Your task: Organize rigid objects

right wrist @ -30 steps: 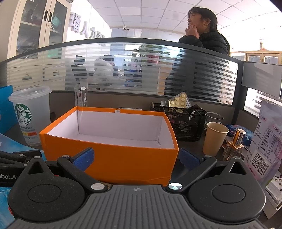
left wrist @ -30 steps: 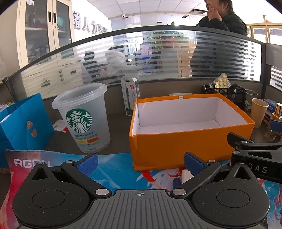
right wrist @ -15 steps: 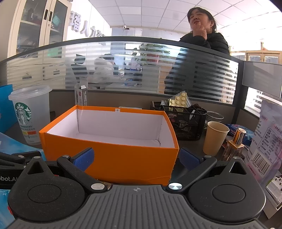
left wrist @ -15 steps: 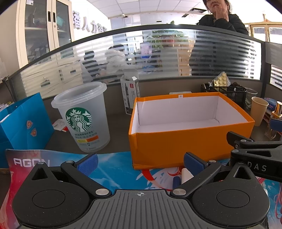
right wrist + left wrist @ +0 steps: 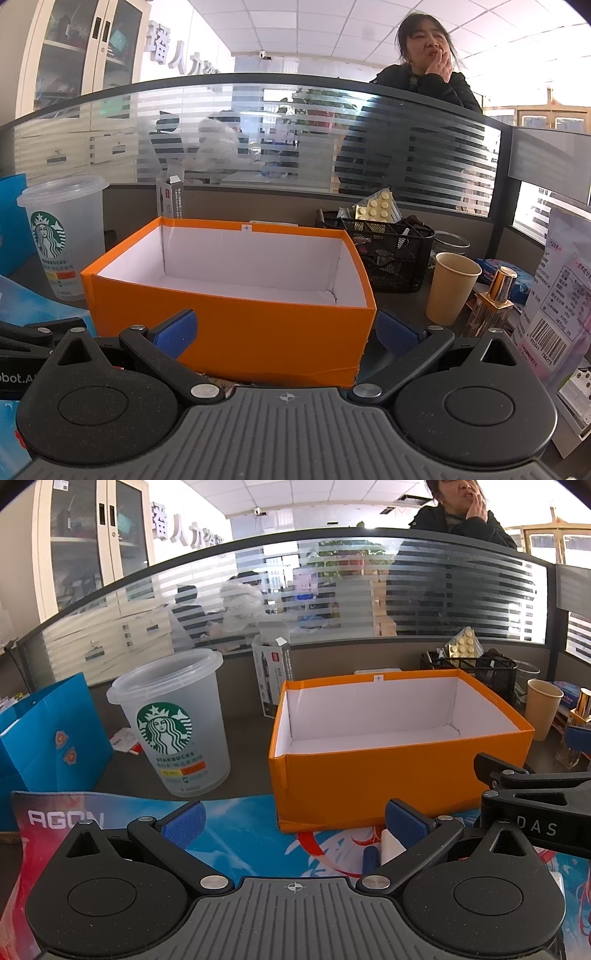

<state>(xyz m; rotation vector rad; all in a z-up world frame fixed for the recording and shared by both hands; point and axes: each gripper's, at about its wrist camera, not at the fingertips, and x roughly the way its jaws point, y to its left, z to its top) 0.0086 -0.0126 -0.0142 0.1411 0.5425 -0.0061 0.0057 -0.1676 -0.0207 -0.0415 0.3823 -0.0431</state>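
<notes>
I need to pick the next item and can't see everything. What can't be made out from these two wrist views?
- Left wrist view: a small white and blue item on the mat sits mostly behind the left tongs' right finger; its type is unclear.
- Both views: the orange box's near floor is hidden by its front wall.
- Right wrist view: the black mesh basket's contents are too cluttered to identify, apart from a blister pack.

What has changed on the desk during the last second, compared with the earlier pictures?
Almost nothing. Both views shifted only slightly. The left gripper and right gripper remain open and hold nothing. The orange box and Starbucks cup stayed in place. Only the woman behind the partition moved her hand and head.
</notes>
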